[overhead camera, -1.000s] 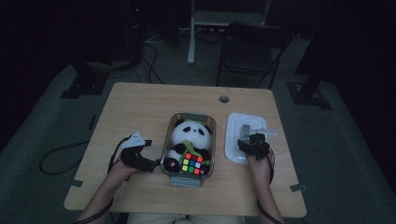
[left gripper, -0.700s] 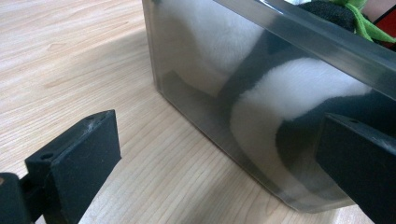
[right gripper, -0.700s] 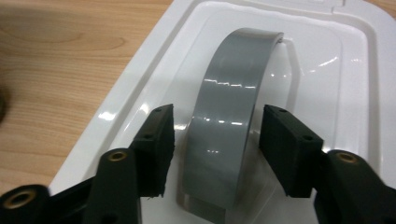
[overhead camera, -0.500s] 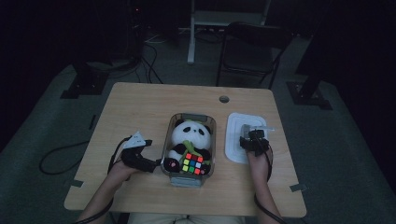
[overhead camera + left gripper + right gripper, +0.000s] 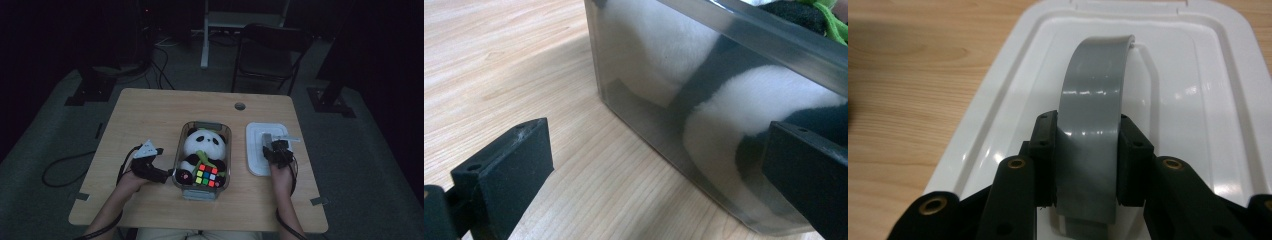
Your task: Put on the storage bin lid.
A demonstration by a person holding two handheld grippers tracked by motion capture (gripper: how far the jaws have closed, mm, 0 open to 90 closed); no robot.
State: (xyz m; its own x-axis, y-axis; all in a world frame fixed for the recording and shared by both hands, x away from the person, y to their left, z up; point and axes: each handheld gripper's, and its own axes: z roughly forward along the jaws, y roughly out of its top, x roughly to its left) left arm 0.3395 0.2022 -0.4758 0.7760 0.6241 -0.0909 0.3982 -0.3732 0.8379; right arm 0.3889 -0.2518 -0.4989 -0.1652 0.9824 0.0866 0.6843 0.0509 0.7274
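Clear bin (image 5: 202, 192) at worktop (image 5: 160, 110) centre holds plush panda (image 5: 202, 147) and colour cube (image 5: 208, 176); white lid (image 5: 255, 150) lies right, right gripper (image 5: 1087, 150) fingers just closed onto its grey handle (image 5: 1095, 95); left gripper (image 5: 659, 165) fingers apart beside bin.

In front of you stands a light wooden table (image 5: 150, 120) with a small round hole (image 5: 240, 106) near its far edge. Directly on it, at the middle, sits a clear rectangular plastic container (image 5: 202, 192). Just beside that, toward your right, a white rectangular plastic lid (image 5: 255, 145) lies flat on the wood, apart from the container.
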